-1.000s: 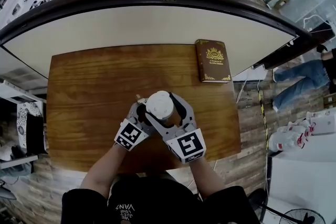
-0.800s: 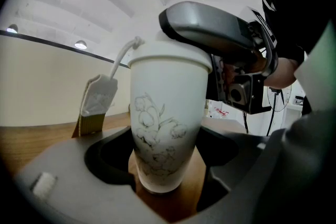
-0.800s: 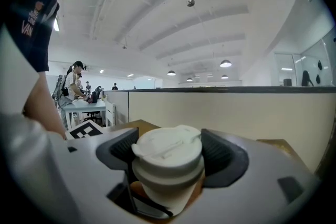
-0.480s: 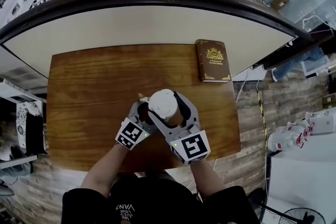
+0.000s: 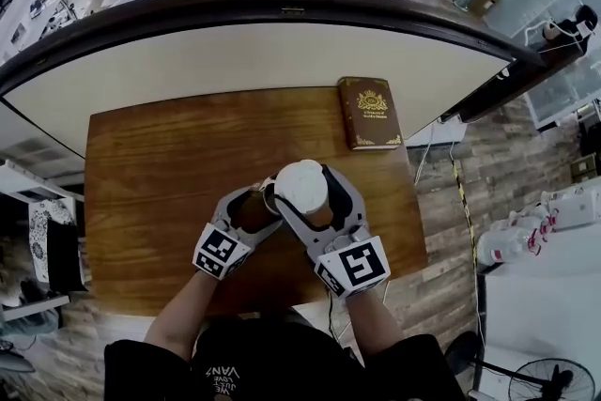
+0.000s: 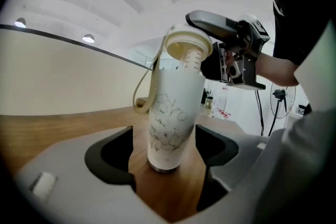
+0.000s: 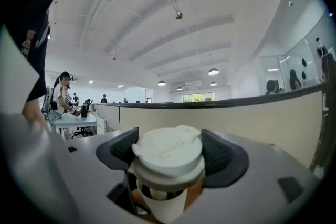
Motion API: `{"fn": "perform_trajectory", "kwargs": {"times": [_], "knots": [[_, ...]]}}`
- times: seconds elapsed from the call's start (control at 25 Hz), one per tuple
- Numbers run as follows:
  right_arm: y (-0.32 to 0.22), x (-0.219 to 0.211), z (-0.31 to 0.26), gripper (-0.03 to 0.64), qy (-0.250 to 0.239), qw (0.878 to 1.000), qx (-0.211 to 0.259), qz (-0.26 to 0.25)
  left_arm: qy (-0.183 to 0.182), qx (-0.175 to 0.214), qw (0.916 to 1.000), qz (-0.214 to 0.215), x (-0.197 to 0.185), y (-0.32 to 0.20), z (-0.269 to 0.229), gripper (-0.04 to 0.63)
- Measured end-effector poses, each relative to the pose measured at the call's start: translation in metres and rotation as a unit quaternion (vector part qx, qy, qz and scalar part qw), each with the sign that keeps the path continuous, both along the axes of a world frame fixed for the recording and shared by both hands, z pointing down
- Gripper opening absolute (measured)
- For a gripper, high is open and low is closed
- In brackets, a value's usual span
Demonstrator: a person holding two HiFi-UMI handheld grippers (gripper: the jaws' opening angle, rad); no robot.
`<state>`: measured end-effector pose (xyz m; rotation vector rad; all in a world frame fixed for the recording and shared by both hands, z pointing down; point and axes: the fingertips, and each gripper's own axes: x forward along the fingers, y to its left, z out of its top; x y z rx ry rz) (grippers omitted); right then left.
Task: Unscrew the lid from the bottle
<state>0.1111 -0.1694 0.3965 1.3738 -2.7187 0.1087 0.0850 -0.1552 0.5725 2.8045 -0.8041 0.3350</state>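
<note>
Bottle: a tall white bottle (image 6: 169, 118) with faint grey line drawings stands on its base on the brown wooden table (image 5: 160, 164). It is near the table's front edge, at about 6 o'clock from the table's middle, just in front of the person.
Lid: a round cream-white plastic lid (image 7: 167, 149) sits at the bottle's top, tilted a little. A dark gap and a ridged inner plug show beneath it, so it looks raised off the neck rather than seated.
Right gripper: the right gripper (image 5: 304, 189) is clamped on the lid, with a dark pad against each side.
Left gripper: the left gripper (image 6: 164, 159) is released. Its jaws stand apart around the bottle's lower body, and bare wood shows between one pad and the bottle.
Progress: the unscrewing looks nearly or wholly done. What seems left is lifting the lid clear. Whether a last thread is caught cannot be told.
Strap: a beige looped cord (image 6: 144, 86) runs down from near the bottle's top on its far side. It may drag as the lid comes away.
Around: a dark brown hardback book with gold ornament (image 5: 369, 112) lies at 1 o'clock from the bottle, well apart. A curved cream partition with a dark rim (image 5: 235, 52) runs behind the table at 12 o'clock, with people beyond it.
In the way: nothing on the table crowds the lift. The likelier trouble is the unheld bottle tipping.
</note>
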Motion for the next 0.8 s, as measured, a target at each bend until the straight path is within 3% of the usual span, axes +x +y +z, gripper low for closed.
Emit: {"fn": "perform_trajectory", "kwargs": {"times": [0.24, 0.4, 0.8], "knots": [[0.007, 0.008, -0.038, 0.342, -0.009, 0.999, 0.027, 0.031, 0.03, 0.013, 0.9989, -0.034, -0.041, 0.004, -0.038, 0.373], [0.018, 0.004, -0.062, 0.343, -0.006, 0.998, 0.043, 0.05, 0.041, 0.038, 0.9979, -0.033, -0.06, 0.009, -0.066, 0.373], [0.049, -0.044, -0.082, 0.342, -0.003, 0.996, 0.054, 0.066, 0.079, 0.071, 0.9935, -0.042, -0.116, 0.025, -0.121, 0.371]]}}
